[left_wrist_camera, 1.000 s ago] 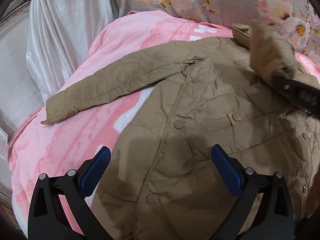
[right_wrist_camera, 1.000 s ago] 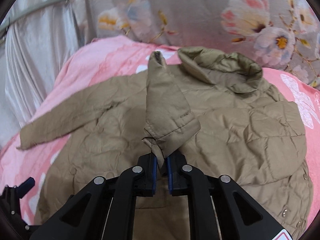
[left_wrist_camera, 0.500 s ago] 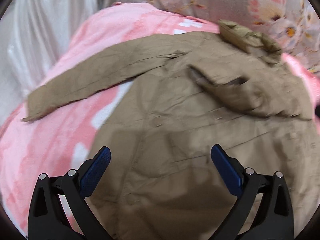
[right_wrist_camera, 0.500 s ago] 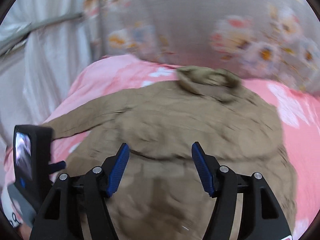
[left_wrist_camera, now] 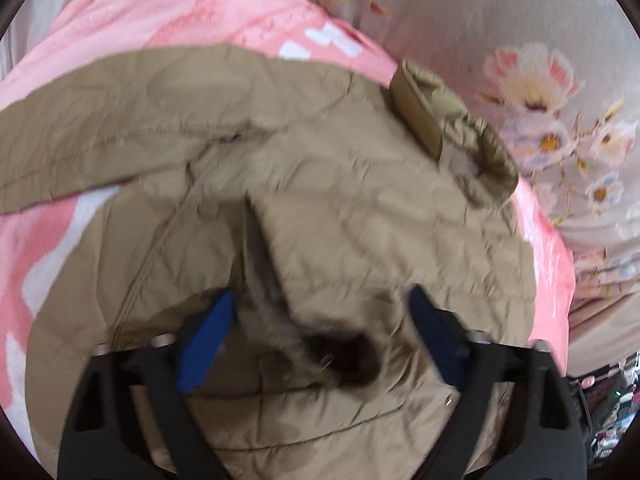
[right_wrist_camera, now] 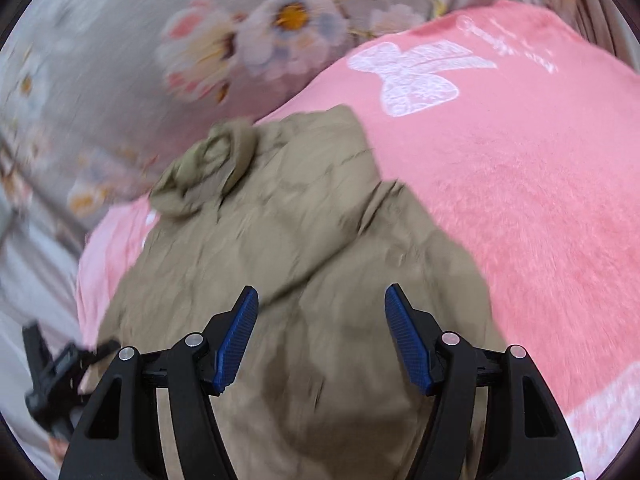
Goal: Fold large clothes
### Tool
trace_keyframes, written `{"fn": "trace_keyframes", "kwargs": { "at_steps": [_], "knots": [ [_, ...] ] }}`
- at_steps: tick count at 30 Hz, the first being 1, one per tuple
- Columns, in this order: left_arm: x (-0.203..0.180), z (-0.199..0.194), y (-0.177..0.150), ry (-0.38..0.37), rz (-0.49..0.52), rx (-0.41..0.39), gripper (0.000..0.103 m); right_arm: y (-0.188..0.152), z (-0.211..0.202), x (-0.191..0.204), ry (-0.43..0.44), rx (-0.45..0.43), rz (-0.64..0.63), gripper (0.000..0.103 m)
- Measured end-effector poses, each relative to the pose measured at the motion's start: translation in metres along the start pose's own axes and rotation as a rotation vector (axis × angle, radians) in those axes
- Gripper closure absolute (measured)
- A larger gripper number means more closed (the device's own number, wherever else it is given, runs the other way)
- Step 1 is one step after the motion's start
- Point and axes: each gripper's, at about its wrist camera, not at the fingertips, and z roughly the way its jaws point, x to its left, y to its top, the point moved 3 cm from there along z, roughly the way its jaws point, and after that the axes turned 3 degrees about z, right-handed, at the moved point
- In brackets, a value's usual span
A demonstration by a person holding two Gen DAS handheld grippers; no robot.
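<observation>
The khaki quilted jacket (left_wrist_camera: 360, 216) lay spread front-up on the pink blanket (left_wrist_camera: 192, 12) covering the bed, its collar (left_wrist_camera: 452, 128) toward one o'clock in the left wrist view and one sleeve already folded across the chest, cuff (left_wrist_camera: 340, 352) near six o'clock. The other sleeve (left_wrist_camera: 100, 120) stretched out flat toward nine o'clock. The left tool (left_wrist_camera: 320, 340) was closing, its jaws straddling the folded cuff without yet pressing it. The right tool (right_wrist_camera: 320, 336) hung apart and empty above the jacket's right flank, with bare blanket from one to four o'clock.

The likely trouble: if the left tool pinched the cuff and moved off, it would drag the folded sleeve back out of place. The slippery padded fabric could also bunch or slide on the plush blanket, skewing the fold. Both views were smeared, so the exact contact was uncertain.
</observation>
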Motion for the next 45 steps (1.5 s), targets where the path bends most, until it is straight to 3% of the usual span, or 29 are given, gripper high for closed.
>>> {"fn": "trace_keyframes", "kwargs": {
  "at_steps": [1,3,4,6,7,9,11,13,15,18,21,35,38,40,42,45],
  "knots": [
    [-0.005,-0.001,0.005,-0.004,0.017,-0.006,0.065,0.008,0.009,-0.002,0.001,0.004,0.024,0.038],
    [-0.014,0.000,0.015,0.014,0.053,-0.016,0.080,0.019,0.025,-0.006,0.005,0.023,0.066,0.042],
    [-0.019,-0.002,0.021,0.015,0.071,-0.032,0.090,0.025,0.036,-0.007,0.015,0.040,0.088,0.053],
    [-0.026,-0.009,0.033,0.028,0.113,-0.064,0.097,0.030,0.053,-0.006,0.024,0.087,0.112,0.078],
    [-0.029,-0.014,0.039,0.036,0.130,-0.089,0.097,0.034,0.058,-0.001,0.037,0.090,0.114,0.092],
    [-0.032,-0.030,0.051,0.046,0.160,-0.155,0.098,0.039,0.046,0.016,0.055,0.026,0.059,0.097],
    [-0.036,-0.041,0.062,0.075,0.188,-0.220,0.098,0.041,0.020,0.045,0.064,-0.102,-0.081,0.098],
    [-0.035,-0.045,0.065,0.134,0.227,-0.272,0.098,0.038,0.011,0.060,0.046,-0.166,-0.168,0.098],
    [-0.029,-0.023,0.061,0.197,0.251,-0.248,0.098,0.032,0.024,0.063,-0.014,-0.156,-0.225,0.098],
    [-0.015,0.024,0.047,0.253,0.258,-0.138,0.098,0.022,0.058,0.045,-0.098,-0.064,-0.204,0.098],
    [-0.007,0.046,0.031,0.289,0.285,-0.128,0.096,0.018,0.072,0.032,-0.103,-0.021,-0.175,0.098],
    [-0.019,0.057,0.016,0.422,0.390,-0.204,0.091,-0.001,0.088,0.045,-0.276,-0.046,-0.337,0.091],
    [-0.017,0.055,0.016,0.467,0.387,-0.216,0.073,-0.002,0.083,0.048,-0.311,-0.039,-0.365,0.086],
    [-0.007,0.041,0.016,0.491,0.369,-0.231,0.047,-0.007,0.069,0.050,-0.355,-0.043,-0.402,0.072],
    [0.003,0.018,0.013,0.492,0.358,-0.268,0.042,-0.016,0.043,0.049,-0.355,-0.060,-0.436,0.071],
    [0.005,-0.026,0.012,0.496,0.360,-0.337,0.042,-0.025,0.006,0.056,-0.363,-0.143,-0.490,0.071]
  ]
}}
